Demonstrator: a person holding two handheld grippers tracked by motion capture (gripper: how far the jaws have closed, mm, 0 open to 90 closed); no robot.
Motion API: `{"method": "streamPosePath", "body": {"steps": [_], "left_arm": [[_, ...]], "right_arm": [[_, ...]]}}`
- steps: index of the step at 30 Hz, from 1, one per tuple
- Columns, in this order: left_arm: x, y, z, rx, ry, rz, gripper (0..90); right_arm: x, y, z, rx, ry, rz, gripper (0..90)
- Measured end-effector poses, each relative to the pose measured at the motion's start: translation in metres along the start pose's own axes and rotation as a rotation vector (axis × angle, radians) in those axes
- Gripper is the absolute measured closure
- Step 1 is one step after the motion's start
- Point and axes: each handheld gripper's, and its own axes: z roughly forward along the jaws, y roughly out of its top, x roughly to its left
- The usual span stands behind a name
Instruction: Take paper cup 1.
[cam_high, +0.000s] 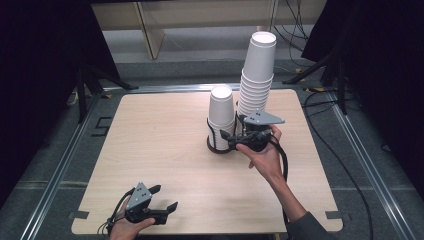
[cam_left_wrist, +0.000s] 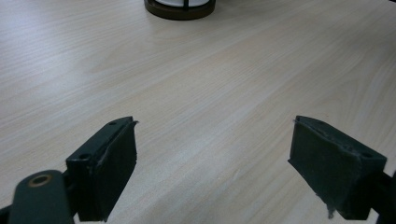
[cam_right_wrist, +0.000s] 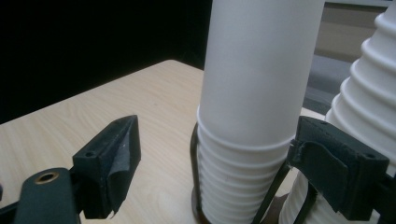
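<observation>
A: Where is the short stack of paper cups relative to the right gripper?

B: In the high view it stands upside down in a dark wire holder near the middle of the bench, and the right gripper is at its lower part, coming in from the person's right hand.

A: And the fingers?

B: Spread. In the right gripper view the stack rises between them: the right finger sits just beside the ribbed rims at the stack's side, while the left finger stands apart from it with bare bench in the gap. I cannot tell whether the right one touches the cups.

A: What is that beside it?

B: A taller stack of cups, just beside the short one, behind the right finger.

A: The left gripper?

B: Near the bench's front edge, well apart from the cups. Its fingers are spread over bare wood, with nothing between them.
</observation>
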Motion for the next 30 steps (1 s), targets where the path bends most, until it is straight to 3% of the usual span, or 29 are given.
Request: {"method": "streamPosePath", "body": {"steps": [7,9,13,19,25,30], "left_arm": [[0.000,0.000,0.000,0.004,-0.003,0.004,14.3],[-0.001,-0.001,0.001,0.004,-0.005,0.000,14.3],[-0.002,0.000,0.000,0.026,0.001,0.014,14.3],[-0.003,-0.001,0.001,0.022,-0.004,0.002,14.3],[-0.003,-0.001,0.001,0.022,-0.006,0.003,14.3],[-0.003,-0.001,0.001,0.021,-0.006,0.001,14.3]], "right_arm": [[-0.001,0.010,0.012,-0.007,-0.012,0.001,15.8],[-0.002,0.012,0.014,0.006,-0.033,-0.016,15.8],[-0.004,0.018,0.020,0.004,-0.044,-0.005,15.7],[-0.004,0.027,0.030,-0.002,-0.078,0.001,15.7],[-0.004,0.036,0.042,-0.005,-0.123,0.034,15.7],[-0.005,0.038,0.049,0.008,-0.127,0.060,15.7]]}}
